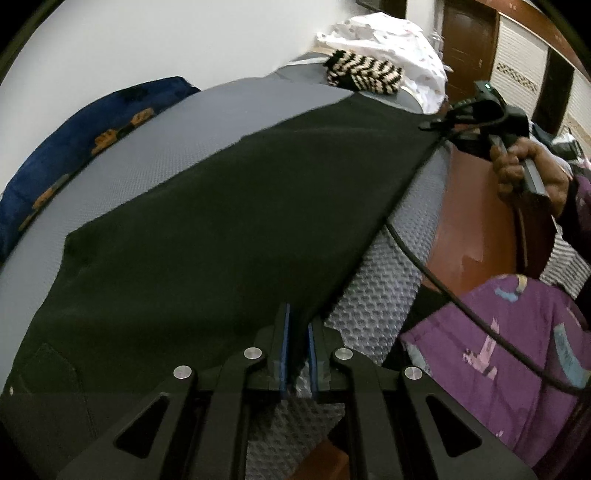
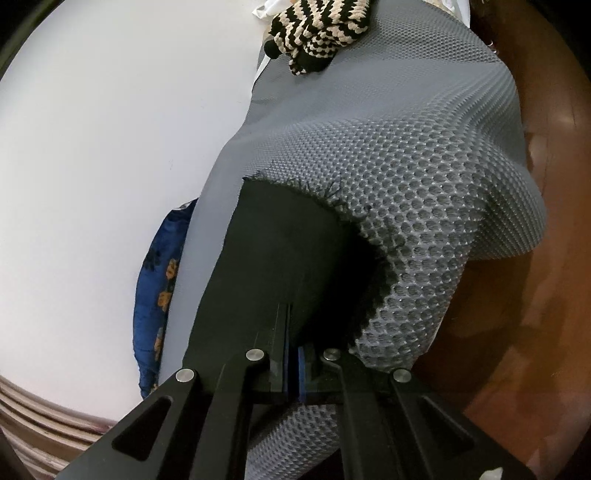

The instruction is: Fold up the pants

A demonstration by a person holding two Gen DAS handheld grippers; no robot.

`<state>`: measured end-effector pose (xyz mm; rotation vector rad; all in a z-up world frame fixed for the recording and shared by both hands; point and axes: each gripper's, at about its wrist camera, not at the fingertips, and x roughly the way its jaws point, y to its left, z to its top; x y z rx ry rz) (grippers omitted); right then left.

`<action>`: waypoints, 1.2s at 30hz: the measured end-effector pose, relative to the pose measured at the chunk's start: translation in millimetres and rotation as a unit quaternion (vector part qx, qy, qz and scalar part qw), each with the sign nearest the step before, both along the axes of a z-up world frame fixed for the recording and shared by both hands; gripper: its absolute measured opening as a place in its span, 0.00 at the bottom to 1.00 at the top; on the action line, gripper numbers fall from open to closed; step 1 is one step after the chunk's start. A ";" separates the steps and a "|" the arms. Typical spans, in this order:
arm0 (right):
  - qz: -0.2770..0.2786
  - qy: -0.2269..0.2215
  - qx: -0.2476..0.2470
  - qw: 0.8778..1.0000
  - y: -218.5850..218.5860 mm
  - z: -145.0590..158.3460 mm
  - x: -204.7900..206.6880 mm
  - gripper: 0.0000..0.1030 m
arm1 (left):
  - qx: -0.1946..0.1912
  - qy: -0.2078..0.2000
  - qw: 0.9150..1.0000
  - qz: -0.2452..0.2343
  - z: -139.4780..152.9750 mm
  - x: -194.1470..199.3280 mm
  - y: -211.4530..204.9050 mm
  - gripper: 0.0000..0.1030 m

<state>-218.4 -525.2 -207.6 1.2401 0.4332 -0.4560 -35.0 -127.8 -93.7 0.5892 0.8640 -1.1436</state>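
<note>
1. The black pants [image 1: 221,221] are spread flat and long across a grey honeycomb-mesh mattress [image 1: 380,295], running from the near end up toward the far end where the other gripper is.

2. Left gripper [image 1: 297,332]: jaws clamped down, blue pads nearly together, and the near edge of the pants goes right in between them. So it's pinching the fabric at the side closest to the mattress edge. Most of the pants sit to the left of and beyond the jaws in that view.

3. Right gripper [image 2: 293,354]: also squeezed closed, pads basically touching, with the black cloth running in between them. From its own camera the frayed hem [image 2: 332,206] of the leg sits just beyond the fingertips, threads sticking out over the mesh. The pants fabric lies mostly left of and ahead of the jaws; bare mesh is off to the right.

4. In the left wrist view you can see the right gripper [image 1: 436,123] at the far corner of the pants, a hand [image 1: 528,170] wrapped around its handle, and a black cable [image 1: 443,284] trailing down.

5. Other stuff around: a black-and-cream striped knit thing [image 2: 317,29] at the far end of the mattress, a blue patterned cloth [image 1: 74,147] along the white wall, purple printed fabric [image 1: 509,350] at lower right in the left view, and a white spotted bundle [image 1: 399,40] behind the knit piece.
</note>
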 end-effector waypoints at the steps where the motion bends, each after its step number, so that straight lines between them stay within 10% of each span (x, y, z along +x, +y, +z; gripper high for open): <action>1: 0.001 0.002 -0.001 1.000 -0.3 0.4 0.4 0.01 | 0.000 -0.005 1.000 -0.003 0.0 -1.5 1.7 0.14; 3: 0.008 0.011 -0.009 1.000 -1.6 1.9 2.8 0.00 | 0.004 -0.012 1.000 -0.004 -1.7 -2.1 3.3 0.22; 7: 0.009 0.012 -0.012 1.000 -6.3 6.8 -1.4 0.08 | 0.000 -0.046 0.998 0.032 7.9 0.8 10.3 0.69; 15: -0.064 0.018 -0.030 0.997 -14.5 35.3 -69.1 0.19 | -0.058 -0.065 0.982 0.170 53.0 45.3 84.9 0.82; 20: 0.044 0.001 -0.123 0.991 31.5 96.5 -45.1 0.22 | -0.031 -0.117 0.953 0.279 64.7 75.4 158.1 0.82; 28: 0.413 -0.026 -0.160 0.896 229.5 113.8 146.5 0.36 | -0.019 -0.075 0.916 0.393 52.9 111.9 250.9 0.82; 32: 0.538 -0.006 -0.149 0.829 332.9 89.3 206.0 0.35 | 0.009 -0.089 0.915 0.393 31.6 110.2 263.7 0.82; 36: 0.594 0.020 -0.164 0.787 393.0 69.4 234.0 0.35 | 0.015 -0.077 0.921 0.382 13.5 116.6 273.6 0.82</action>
